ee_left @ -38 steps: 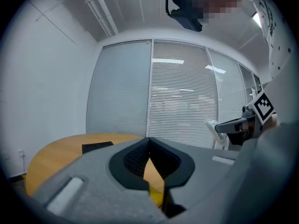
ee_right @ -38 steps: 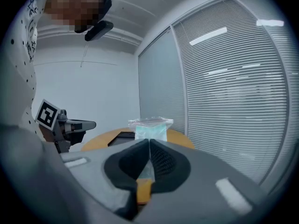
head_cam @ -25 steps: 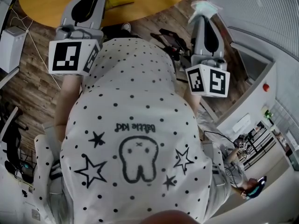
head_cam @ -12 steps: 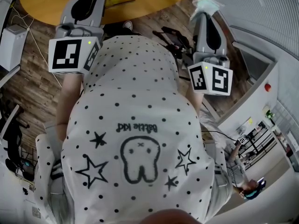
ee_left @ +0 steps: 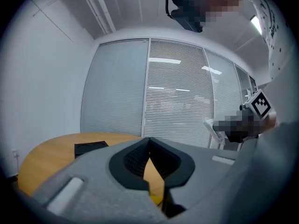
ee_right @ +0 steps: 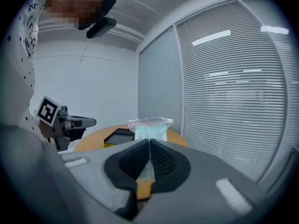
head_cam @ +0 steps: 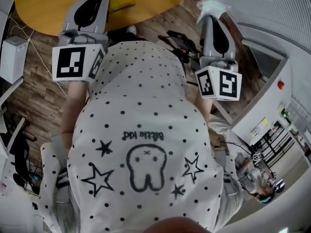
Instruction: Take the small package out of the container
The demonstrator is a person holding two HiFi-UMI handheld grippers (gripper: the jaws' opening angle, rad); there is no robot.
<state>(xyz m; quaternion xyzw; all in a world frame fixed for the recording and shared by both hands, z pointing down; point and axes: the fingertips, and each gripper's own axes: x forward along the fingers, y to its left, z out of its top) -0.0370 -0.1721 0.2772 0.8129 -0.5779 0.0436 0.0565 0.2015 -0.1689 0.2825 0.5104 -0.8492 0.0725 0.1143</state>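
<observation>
We clamp the package (ee_right: pixel 150 127) in our right gripper (ee_right: pixel 149 141), top jutting past the tips. Our left gripper (ee_left: pixel 149 140) is closed and empty. Our shirt (head_cam: pixel 141 125) hides much.

My right gripper (ee_right: pixel 148 143) has its jaws closed on a small clear plastic package with pale teal contents (ee_right: pixel 150 129), which sticks up past the tips. Behind it is a round wooden worktop (ee_right: pixel 89 142) with a flat black tray (ee_right: pixel 119 135) on it.

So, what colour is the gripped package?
The package is clear with pale teal inside; best in right gripper view.
</observation>
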